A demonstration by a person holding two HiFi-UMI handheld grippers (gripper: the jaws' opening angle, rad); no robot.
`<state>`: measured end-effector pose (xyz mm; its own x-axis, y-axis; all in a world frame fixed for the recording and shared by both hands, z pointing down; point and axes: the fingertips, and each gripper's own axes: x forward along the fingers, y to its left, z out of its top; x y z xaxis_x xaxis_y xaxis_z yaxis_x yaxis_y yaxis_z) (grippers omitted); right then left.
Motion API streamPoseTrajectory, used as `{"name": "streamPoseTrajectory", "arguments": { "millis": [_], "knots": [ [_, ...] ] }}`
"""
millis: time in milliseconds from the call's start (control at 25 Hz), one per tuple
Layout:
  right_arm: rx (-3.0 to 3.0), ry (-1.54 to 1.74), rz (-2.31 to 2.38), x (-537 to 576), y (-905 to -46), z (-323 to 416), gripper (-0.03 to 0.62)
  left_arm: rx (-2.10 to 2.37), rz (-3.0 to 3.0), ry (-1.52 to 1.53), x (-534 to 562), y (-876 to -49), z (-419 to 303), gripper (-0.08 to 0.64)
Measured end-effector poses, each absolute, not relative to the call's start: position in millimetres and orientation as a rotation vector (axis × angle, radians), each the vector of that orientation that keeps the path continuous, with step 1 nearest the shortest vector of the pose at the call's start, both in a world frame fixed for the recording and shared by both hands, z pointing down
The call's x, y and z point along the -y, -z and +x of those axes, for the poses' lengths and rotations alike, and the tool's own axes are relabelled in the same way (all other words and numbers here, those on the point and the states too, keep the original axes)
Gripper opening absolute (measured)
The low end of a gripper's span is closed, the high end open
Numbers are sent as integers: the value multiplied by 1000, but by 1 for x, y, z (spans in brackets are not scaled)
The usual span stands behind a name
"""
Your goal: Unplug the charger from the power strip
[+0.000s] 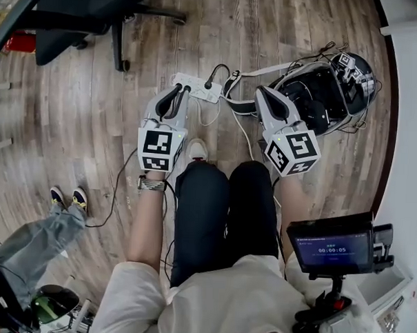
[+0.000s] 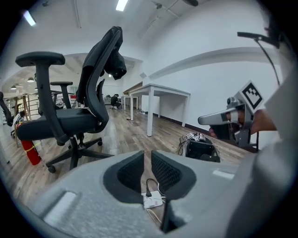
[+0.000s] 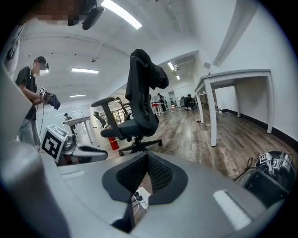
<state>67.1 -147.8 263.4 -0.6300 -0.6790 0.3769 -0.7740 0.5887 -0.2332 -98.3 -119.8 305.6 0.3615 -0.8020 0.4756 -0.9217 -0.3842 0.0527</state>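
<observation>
Two: left tongs [image 1: 182, 91], right tongs [image 1: 262, 91], power strip [image 1: 201, 88]

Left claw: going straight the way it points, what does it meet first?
Probably the white power strip, at its black charger plug; both show through the gap of the left claw, nothing nearer. Depth unclear.

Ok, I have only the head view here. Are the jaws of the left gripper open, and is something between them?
Observer: The left gripper view shows the left gripper slightly open, its jaws a narrow gap apart with nothing gripped; the white oblong plastic power strip lies on the wooden floor beyond them.
Operator: And the right gripper?
Observer: In its own view the right gripper has its jaw tips together, empty.
Operator: What stands past the black office chair?
Observer: A white rectangular table with straight legs.
</observation>
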Motion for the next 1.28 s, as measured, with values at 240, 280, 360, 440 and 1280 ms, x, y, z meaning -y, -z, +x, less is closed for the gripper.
{"name": "streamPoseTrajectory", "arguments": {
  "millis": [240,280,360,440,1280],
  "knots": [
    [2555,-533,1261,147,-311,79,2,1536,2302,-465,111,-351,-95,41],
    [2557,-532,1247,144,-319,80,2,1538,2293,-468,110,-358,-96,41],
    [2560,-528,1212,140,-334,82,2,1541,2274,-448,112,-370,-94,41],
    [2560,-529,1198,137,-351,83,2,1533,2263,-440,111,-385,-91,41],
    [2659,-840,1054,168,-515,38,2,1481,2218,-511,129,-549,-76,41]
  ]
}}
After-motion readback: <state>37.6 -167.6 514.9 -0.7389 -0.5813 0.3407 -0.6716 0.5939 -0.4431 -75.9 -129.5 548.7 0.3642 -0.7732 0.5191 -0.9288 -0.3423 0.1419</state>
